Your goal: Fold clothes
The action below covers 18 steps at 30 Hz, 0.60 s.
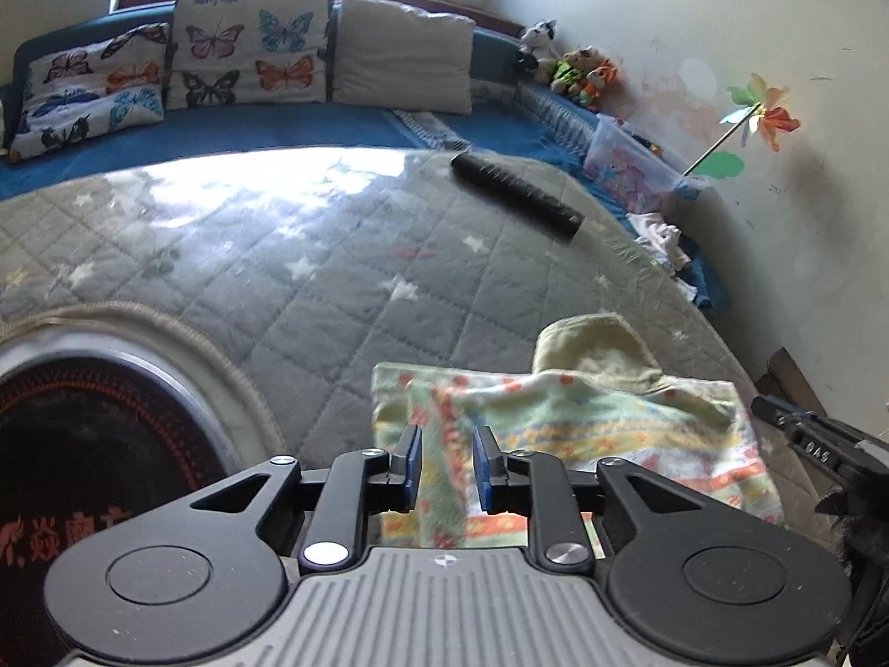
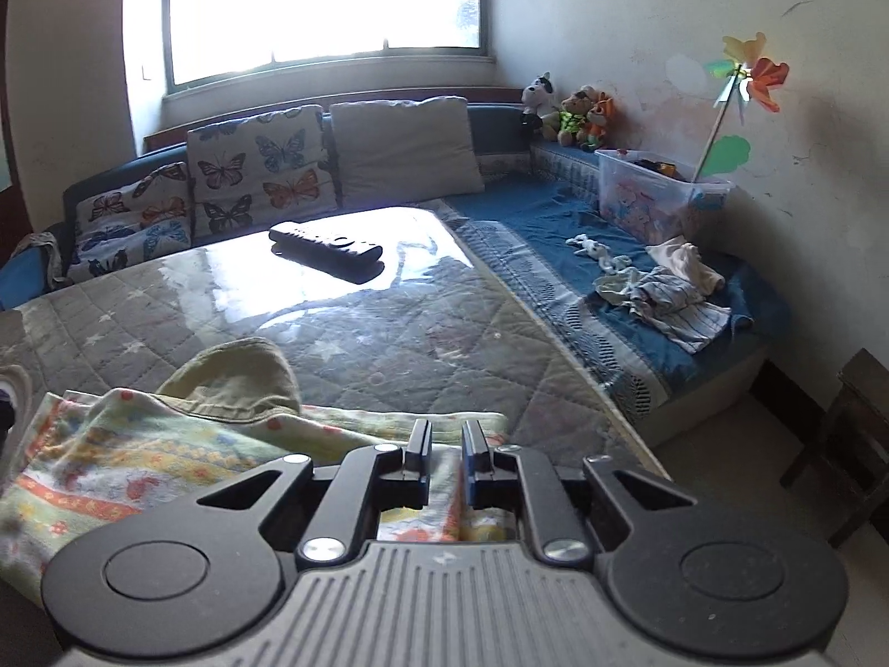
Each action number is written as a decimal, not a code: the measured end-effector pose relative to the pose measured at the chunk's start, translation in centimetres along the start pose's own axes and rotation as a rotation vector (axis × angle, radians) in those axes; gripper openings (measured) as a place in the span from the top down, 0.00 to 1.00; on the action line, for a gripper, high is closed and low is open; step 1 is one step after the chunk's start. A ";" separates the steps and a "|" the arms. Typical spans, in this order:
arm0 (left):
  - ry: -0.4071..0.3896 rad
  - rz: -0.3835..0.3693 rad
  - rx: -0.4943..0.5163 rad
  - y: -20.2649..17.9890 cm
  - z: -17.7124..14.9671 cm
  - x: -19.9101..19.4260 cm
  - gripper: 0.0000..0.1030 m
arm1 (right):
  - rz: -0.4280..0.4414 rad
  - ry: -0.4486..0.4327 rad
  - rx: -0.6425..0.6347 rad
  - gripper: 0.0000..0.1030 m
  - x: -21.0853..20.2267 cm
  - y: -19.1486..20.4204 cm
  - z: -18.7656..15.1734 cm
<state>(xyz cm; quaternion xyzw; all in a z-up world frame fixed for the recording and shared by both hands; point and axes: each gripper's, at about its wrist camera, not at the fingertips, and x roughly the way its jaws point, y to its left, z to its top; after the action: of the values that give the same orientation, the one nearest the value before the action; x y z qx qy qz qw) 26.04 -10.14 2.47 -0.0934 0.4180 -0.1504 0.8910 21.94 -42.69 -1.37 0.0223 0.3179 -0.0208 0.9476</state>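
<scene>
Quilted grey worktop (image 1: 311, 278) under a glossy clear cover stretches ahead of both our tools, a black remote (image 1: 517, 194) far beyond them. Our patterned garment (image 1: 583, 433) lies bunched directly under and ahead of the left tool (image 1: 447, 464), reaching across beneath the right tool (image 2: 447, 458). Its near edge is hidden behind the tool bodies. Each tool is narrowly parted with a raised fold of cloth between the pads; whether they pinch it, we cannot tell.
</scene>
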 end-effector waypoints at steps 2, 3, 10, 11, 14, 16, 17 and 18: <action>-0.007 -0.025 0.020 -0.7 0.2 0.1 0.81 | 0.042 0.009 -0.003 0.89 0.1 0.6 0.1; -0.005 -0.038 0.030 -1.2 0.3 0.4 0.81 | 0.068 0.018 0.001 0.89 0.4 0.9 0.1; 0.024 -0.099 0.066 -3.6 1.2 3.1 0.81 | 0.143 0.054 0.006 0.89 2.7 2.9 0.4; 0.028 -0.104 0.069 -3.9 1.3 3.6 0.81 | 0.145 0.060 0.009 0.89 3.2 3.0 0.4; 0.039 -0.115 0.070 -4.3 1.4 4.9 0.81 | 0.146 0.073 0.019 0.89 4.1 3.4 0.4; 0.048 -0.117 0.069 -4.5 1.5 5.8 0.81 | 0.139 0.078 0.020 0.89 4.6 3.5 0.3; 0.054 -0.111 0.066 -4.4 1.5 6.3 0.81 | 0.137 0.078 0.020 0.89 4.7 3.6 0.2; 0.061 -0.103 0.062 -4.3 1.4 6.7 0.81 | 0.134 0.078 0.017 0.89 4.8 3.7 0.2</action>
<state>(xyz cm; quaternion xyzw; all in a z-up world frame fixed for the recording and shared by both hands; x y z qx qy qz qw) 30.42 -16.45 -0.19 -0.0826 0.4349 -0.2118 0.8713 26.07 -39.17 -4.00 0.0524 0.3520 0.0408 0.9336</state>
